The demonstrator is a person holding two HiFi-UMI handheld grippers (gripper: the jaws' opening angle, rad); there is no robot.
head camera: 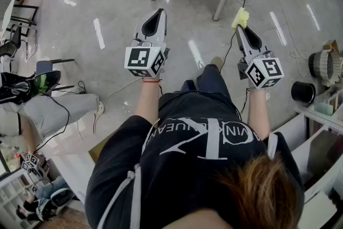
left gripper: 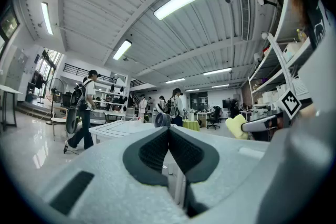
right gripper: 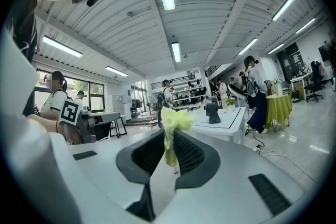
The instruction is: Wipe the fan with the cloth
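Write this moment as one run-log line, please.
left tongs: shut, empty | right tongs: shut on yellow cloth | both held out over floor | no wiping contact

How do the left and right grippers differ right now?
The left gripper is shut on nothing; the right gripper is shut on the yellow cloth. In the head view the right gripper's tip is nearer the table leg than the left's. Both point forward, roughly level.
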